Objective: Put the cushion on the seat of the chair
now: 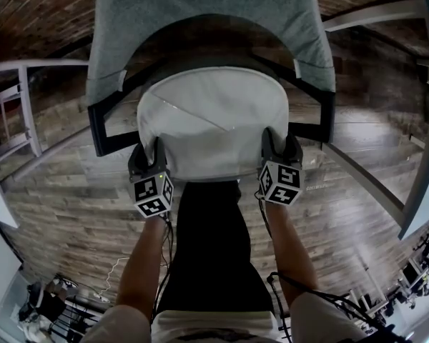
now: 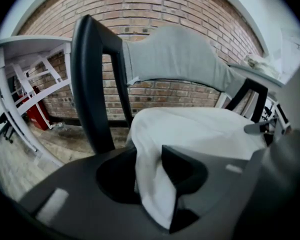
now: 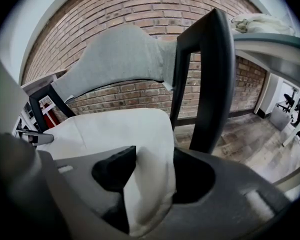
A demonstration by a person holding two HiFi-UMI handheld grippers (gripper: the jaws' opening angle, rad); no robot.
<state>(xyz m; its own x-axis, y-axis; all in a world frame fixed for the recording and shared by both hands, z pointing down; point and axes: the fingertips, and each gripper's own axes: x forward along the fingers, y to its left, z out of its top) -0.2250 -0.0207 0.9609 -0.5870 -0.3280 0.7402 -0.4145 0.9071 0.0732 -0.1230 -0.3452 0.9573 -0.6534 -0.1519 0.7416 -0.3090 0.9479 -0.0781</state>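
A white cushion (image 1: 214, 120) lies on the seat of a black-framed chair (image 1: 104, 131) whose backrest wears a grey cover (image 1: 200, 20). My left gripper (image 1: 149, 148) is at the cushion's near left corner. In the left gripper view the cushion's (image 2: 200, 129) edge is pinched thin between the jaws of the left gripper (image 2: 150, 179). My right gripper (image 1: 282, 140) is at the near right corner. In the right gripper view the cushion's (image 3: 115, 129) edge hangs rounded and loose between the wide jaws of the right gripper (image 3: 150, 179).
White table frames stand on both sides of the chair (image 1: 28, 113) (image 1: 386, 13). A brick wall (image 2: 155, 14) rises behind it, above a wood floor (image 1: 71, 213). A red object (image 2: 37, 115) sits by the wall at left. Cables (image 1: 322, 299) trail near my legs.
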